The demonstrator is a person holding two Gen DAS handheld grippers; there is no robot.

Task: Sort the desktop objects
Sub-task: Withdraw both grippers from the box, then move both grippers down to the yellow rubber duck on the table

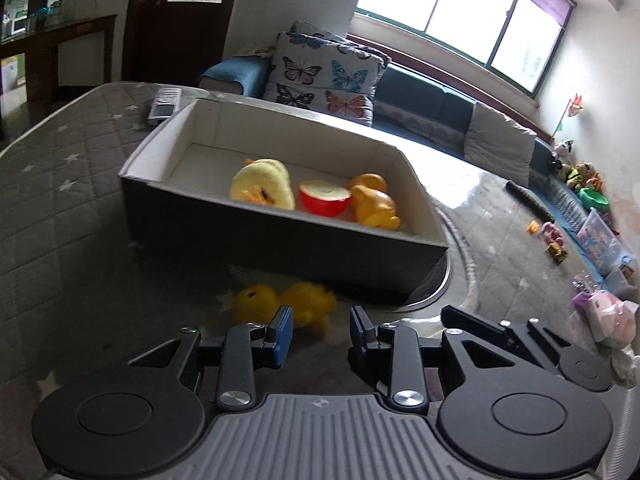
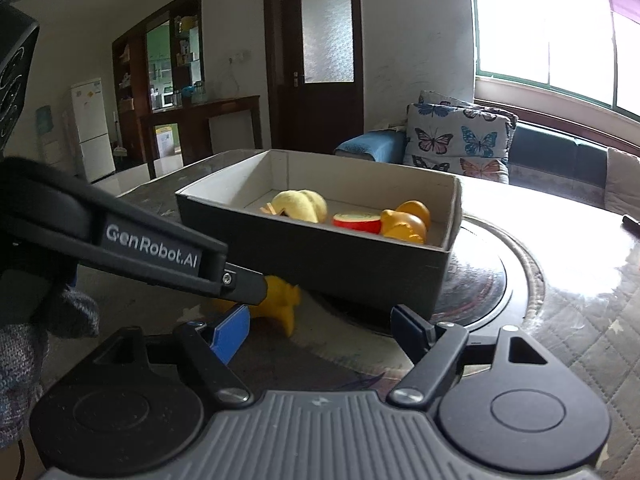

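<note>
left wrist — box [image 1: 280, 236] behind yellow toy [image 1: 286, 306]

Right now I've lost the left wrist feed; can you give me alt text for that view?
The open left gripper hovers just short of a yellow toy chick lying on the table in front of a dark box. Inside the box sit a pale yellow plush, a halved red apple and an orange duck.

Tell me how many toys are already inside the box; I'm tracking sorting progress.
3 in the box: a pale yellow plush at left, a red apple half in the middle, an orange duck at right. Others may hide behind the near wall.
</note>
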